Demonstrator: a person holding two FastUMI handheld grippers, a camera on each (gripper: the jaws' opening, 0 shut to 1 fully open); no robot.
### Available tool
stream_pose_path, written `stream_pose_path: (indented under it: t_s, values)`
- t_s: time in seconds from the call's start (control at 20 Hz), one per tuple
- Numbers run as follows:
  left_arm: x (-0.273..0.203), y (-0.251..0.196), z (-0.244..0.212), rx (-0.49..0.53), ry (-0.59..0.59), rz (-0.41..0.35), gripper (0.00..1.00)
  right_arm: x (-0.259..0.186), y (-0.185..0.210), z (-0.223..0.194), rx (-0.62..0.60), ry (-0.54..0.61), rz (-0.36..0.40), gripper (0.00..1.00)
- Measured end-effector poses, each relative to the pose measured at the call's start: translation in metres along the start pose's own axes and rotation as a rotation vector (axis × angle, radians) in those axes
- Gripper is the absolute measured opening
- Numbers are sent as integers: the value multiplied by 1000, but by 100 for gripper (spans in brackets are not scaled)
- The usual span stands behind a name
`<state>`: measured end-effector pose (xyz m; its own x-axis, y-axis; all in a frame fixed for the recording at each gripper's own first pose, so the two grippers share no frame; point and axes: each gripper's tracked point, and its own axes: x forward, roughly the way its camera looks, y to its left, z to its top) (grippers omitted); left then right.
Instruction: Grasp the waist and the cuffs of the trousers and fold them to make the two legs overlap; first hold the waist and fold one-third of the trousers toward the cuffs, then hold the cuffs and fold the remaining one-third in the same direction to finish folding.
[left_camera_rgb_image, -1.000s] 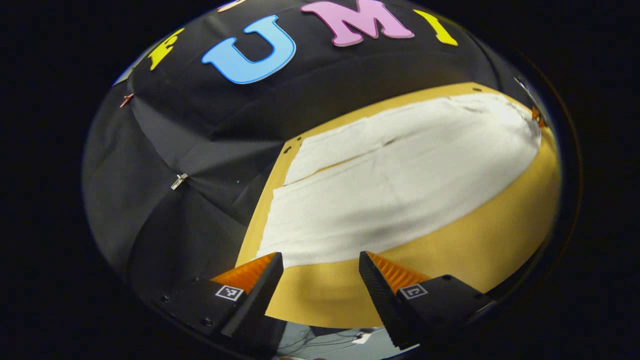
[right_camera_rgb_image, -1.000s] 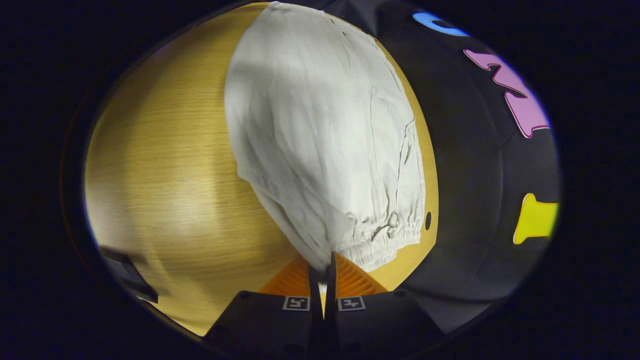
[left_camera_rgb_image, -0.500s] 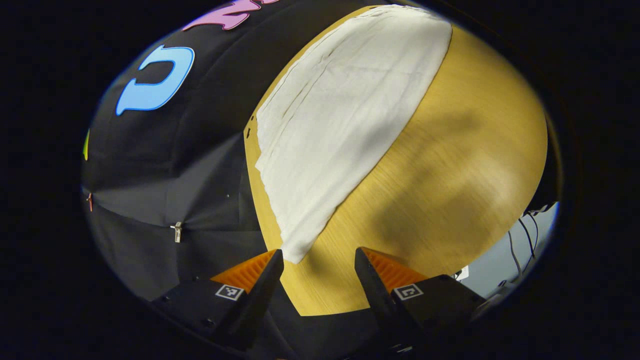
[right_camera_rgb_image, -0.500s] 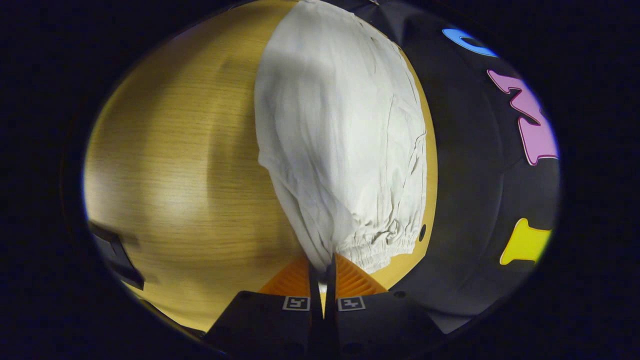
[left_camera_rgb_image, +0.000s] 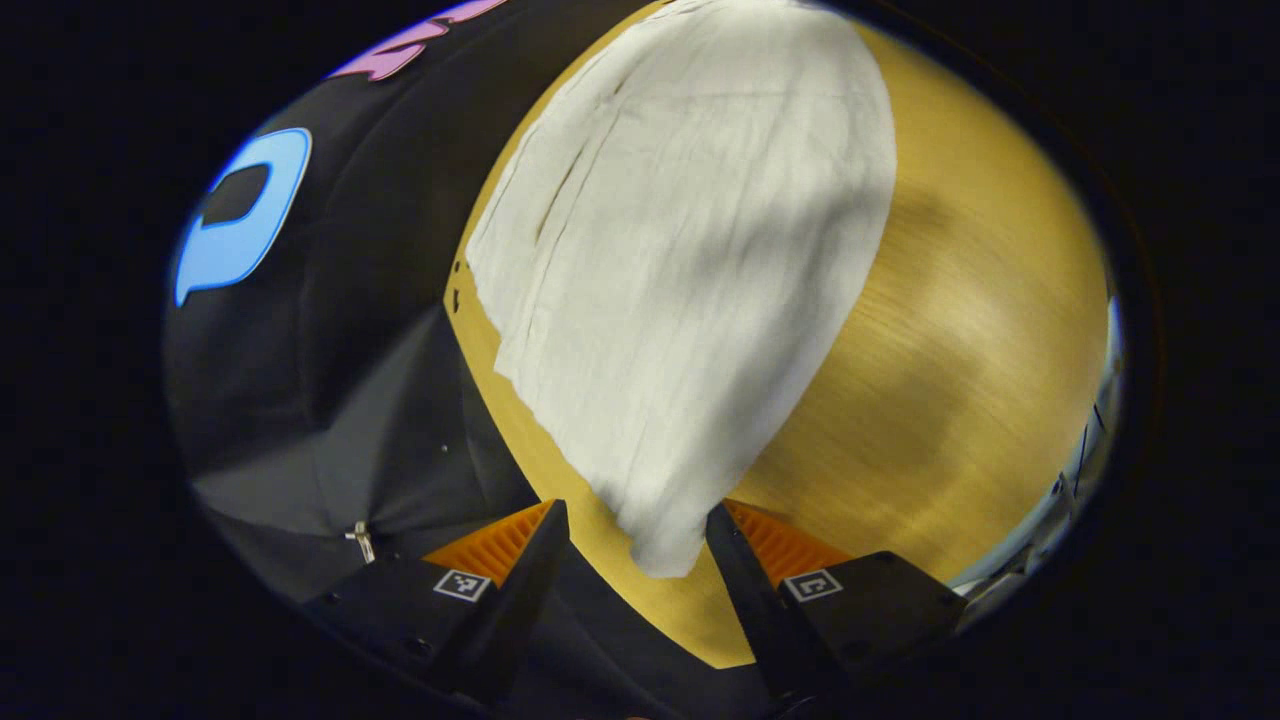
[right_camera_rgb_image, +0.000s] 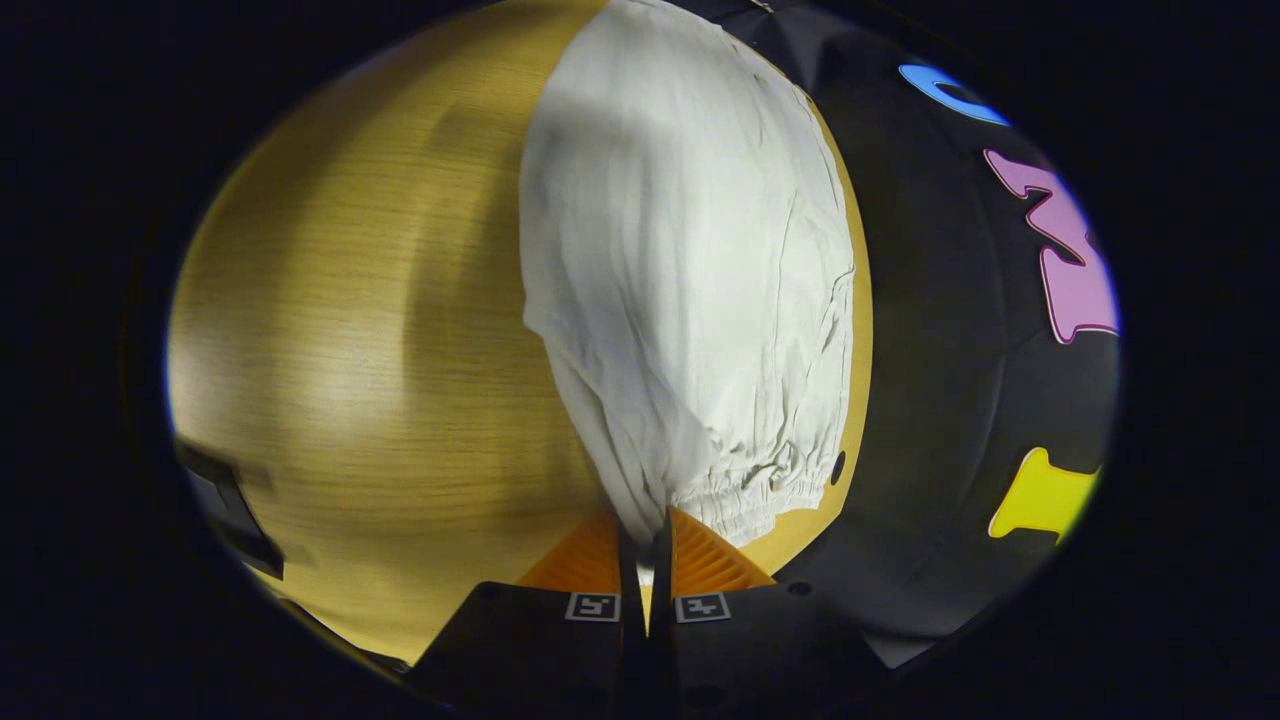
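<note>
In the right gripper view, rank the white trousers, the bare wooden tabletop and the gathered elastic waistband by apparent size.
1. White cotton trousers and bare yellow wooden tabletop: similar apparent area, too close to rank.
2. Gathered elastic waistband, held by the right gripper: smallest, despite being nearest the camera.

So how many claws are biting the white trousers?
1. The right claw is shut on the trousers at the waist. The left claw is open around the cuff corner.
</note>
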<state>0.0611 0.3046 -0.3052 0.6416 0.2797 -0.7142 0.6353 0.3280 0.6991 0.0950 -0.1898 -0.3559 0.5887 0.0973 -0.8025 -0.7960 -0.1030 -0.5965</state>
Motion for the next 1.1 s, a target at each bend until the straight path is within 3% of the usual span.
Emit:
stream_pose_path:
  t_s: [0.05, 0.15, 0.2, 0.25, 0.3, 0.35, 0.4, 0.5, 0.75, 0.95, 1.1]
  values:
    - [5, 0, -1, 36, 6, -43, 90, 0, 0, 0, 3, 4, 1, 5]
    - [10, -2, 2, 117, 18, -107, 73, 1, 0, -1, 3, 17, -2, 5]
    - [12, -3, 4, 156, 17, -122, 58, 1, -1, -1, -2, 20, -5, 5]
    - [12, -2, 7, 185, 23, -123, 50, 1, 0, -1, -8, 22, -7, 5]
    - [16, -3, 7, 192, 35, -119, 35, 1, 0, -1, -10, 25, -9, 5]
    - [17, -3, 4, 183, 50, -117, 38, 1, 0, -1, -10, 29, -11, 5]
    - [18, -5, 0, 166, 71, -118, 23, 1, -1, -1, -12, 35, -15, 5]
    - [18, -7, 0, 146, 93, -110, 7, 1, -1, -2, -14, 38, -17, 5]
    - [13, -7, 5, 68, 97, -116, 6, -3, -11, -9, 73, 52, -34, 5]
    - [-7, 7, 19, -142, 36, -44, 5, -19, -24, -10, 211, 69, -68, 5]
    - [-18, 21, 38, -199, 10, -2, 5, -30, -50, -5, 333, 30, -121, 5]
